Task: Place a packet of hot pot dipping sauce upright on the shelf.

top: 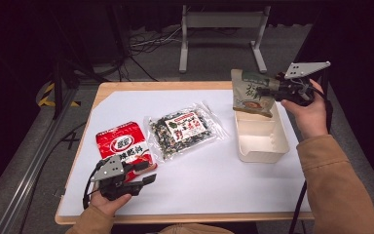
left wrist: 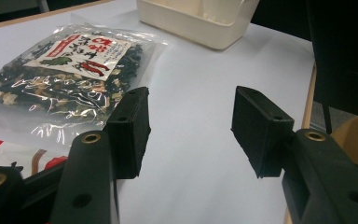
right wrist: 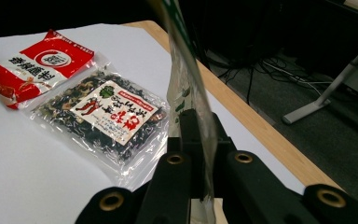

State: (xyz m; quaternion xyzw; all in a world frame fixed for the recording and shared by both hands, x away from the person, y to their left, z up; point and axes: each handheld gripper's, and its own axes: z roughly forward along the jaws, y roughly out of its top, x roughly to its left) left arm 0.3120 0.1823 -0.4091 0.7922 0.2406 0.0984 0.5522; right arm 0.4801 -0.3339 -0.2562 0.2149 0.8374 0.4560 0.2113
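green packet print — too small, bin cropped

- Clear glossy plastic bag, crinkled, beside the tray.
- Tray: smooth matt cream plastic.
- Red packet, farther from the tray: shiny printed film.
- Table: light wood edge under matt white sheet.

Bright overhead light falls on the white table, while the floor and far background sink into near darkness. Shadows under the bags are short and soft. Glare streaks the clear bag of dried mix in the left gripper view. The high view is soft and grainy throughout. In the right gripper view the held green pouch blurs close to the lens, its near jaws hazy
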